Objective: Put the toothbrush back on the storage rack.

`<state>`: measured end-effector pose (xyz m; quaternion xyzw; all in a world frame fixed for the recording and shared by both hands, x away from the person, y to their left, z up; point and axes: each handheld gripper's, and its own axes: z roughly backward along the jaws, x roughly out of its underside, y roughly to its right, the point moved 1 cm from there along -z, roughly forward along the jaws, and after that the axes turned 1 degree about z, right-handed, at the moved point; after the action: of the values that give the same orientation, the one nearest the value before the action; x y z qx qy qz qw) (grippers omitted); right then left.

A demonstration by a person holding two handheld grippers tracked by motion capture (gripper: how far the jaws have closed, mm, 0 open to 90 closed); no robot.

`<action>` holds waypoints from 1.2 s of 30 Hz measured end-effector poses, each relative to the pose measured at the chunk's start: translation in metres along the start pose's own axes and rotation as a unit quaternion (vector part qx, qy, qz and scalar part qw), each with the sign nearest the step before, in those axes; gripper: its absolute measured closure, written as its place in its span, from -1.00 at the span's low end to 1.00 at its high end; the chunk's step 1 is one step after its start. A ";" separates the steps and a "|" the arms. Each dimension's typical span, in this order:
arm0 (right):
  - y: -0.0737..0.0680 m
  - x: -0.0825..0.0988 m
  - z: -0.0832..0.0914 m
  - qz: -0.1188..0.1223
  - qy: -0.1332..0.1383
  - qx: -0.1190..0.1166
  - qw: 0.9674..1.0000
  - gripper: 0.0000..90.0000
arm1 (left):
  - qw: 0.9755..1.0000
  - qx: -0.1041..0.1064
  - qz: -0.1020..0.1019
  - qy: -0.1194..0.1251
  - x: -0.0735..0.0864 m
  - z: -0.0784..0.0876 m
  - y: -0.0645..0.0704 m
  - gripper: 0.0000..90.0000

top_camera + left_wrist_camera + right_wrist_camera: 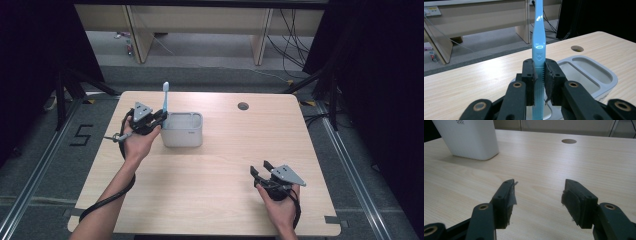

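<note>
Right tongs [260, 173] gape wide, idle low over my worktop [210, 200]; left tongs [539, 71] clamp blue toothbrush [538, 37] upright at holder's [183, 129] left end; next I'd judge: lower straight into a compartment.

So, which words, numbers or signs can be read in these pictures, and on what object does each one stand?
"5": black figure on the floor, left of the table.
Small dark mark on the white holder, front wall: too small to read.
Same mark on the holder in the right gripper view: cut off, unreadable.
Embossed emblem on the blue toothbrush: not legible.
</note>
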<state>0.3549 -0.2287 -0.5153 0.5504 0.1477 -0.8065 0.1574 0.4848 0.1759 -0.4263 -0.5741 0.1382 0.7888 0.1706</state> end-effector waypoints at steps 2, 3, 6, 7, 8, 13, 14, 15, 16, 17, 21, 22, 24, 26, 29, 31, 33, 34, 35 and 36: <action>0.000 0.000 0.000 0.003 0.000 0.003 1.000 -0.04 | 1.000 0.000 0.000 -0.002 0.000 0.000 0.000 0.74; 0.001 0.000 0.000 0.003 0.000 0.002 1.000 -0.04 | 1.000 0.000 0.000 -0.004 0.001 0.000 0.001 0.74; 0.001 0.000 0.000 0.003 0.000 0.002 1.000 -0.04 | 1.000 0.000 -0.001 -0.009 0.000 0.001 0.001 0.74; 0.000 0.000 0.000 0.003 0.000 0.002 1.000 -0.04 | 1.000 0.000 -0.002 -0.013 0.000 0.001 0.000 0.74; 0.000 0.000 0.000 0.003 0.000 0.003 1.000 -0.04 | 1.000 0.000 -0.002 -0.017 0.001 0.001 0.000 0.74; 0.000 0.000 0.000 0.003 0.000 0.001 1.000 -0.04 | 0.999 -0.002 -0.001 -0.033 0.002 0.001 0.000 0.74; 0.000 0.000 0.000 0.001 -0.001 0.002 1.000 -0.04 | 0.999 -0.002 -0.003 -0.037 0.003 0.001 0.000 0.74; 0.000 0.000 0.000 0.001 -0.001 0.002 1.000 -0.04 | 0.999 -0.002 -0.005 -0.041 0.003 0.001 0.000 0.74; 0.000 0.000 0.000 0.001 -0.001 0.002 1.000 -0.04 | 0.999 -0.003 -0.004 -0.044 0.003 0.001 0.000 0.74; 0.000 0.000 0.000 0.000 -0.001 0.001 1.000 -0.04 | 0.999 -0.003 -0.003 -0.047 0.003 0.001 -0.001 0.74; 0.001 0.000 0.000 0.007 -0.002 0.004 1.000 -0.04 | 0.999 -0.004 -0.002 -0.053 0.004 0.001 0.000 0.74; 0.001 0.000 0.000 0.007 -0.002 0.004 1.000 -0.04 | 0.998 -0.005 -0.003 -0.055 0.004 0.001 0.000 0.74; 0.001 0.000 0.000 0.007 -0.002 0.004 1.000 -0.04 | 0.998 -0.004 -0.004 -0.059 0.005 0.001 0.000 0.74; 0.001 0.001 -0.001 0.010 0.002 0.003 1.000 -0.04 | 0.998 -0.005 -0.004 -0.063 0.005 0.001 0.000 0.74; 0.001 0.000 0.000 0.007 -0.002 0.004 1.000 -0.04 | 0.998 -0.004 0.001 -0.068 0.007 0.000 -0.001 0.74; 0.001 0.000 0.000 0.008 -0.002 0.003 1.000 -0.04 | 0.997 -0.003 0.001 -0.073 0.008 0.000 -0.001 0.74; 0.000 0.000 0.000 0.007 -0.003 0.003 1.000 -0.04 | 0.997 -0.004 0.001 -0.078 0.008 0.000 -0.002 0.74; 0.000 0.000 0.000 0.007 -0.003 0.003 1.000 -0.04 | 0.997 -0.005 0.002 -0.080 0.009 0.000 -0.002 0.74; 0.000 0.001 0.000 0.003 -0.003 0.003 1.000 -0.04 | 0.997 -0.003 0.003 -0.079 0.009 -0.001 -0.002 0.74; 0.000 0.001 0.000 0.003 -0.004 0.003 1.000 -0.04 | 0.997 -0.004 0.004 -0.081 0.010 -0.001 -0.002 0.74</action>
<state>0.3547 -0.2284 -0.5159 0.5479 0.1429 -0.8089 0.1585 0.4837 0.1785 -0.4360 -0.5081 0.1231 0.8341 0.1759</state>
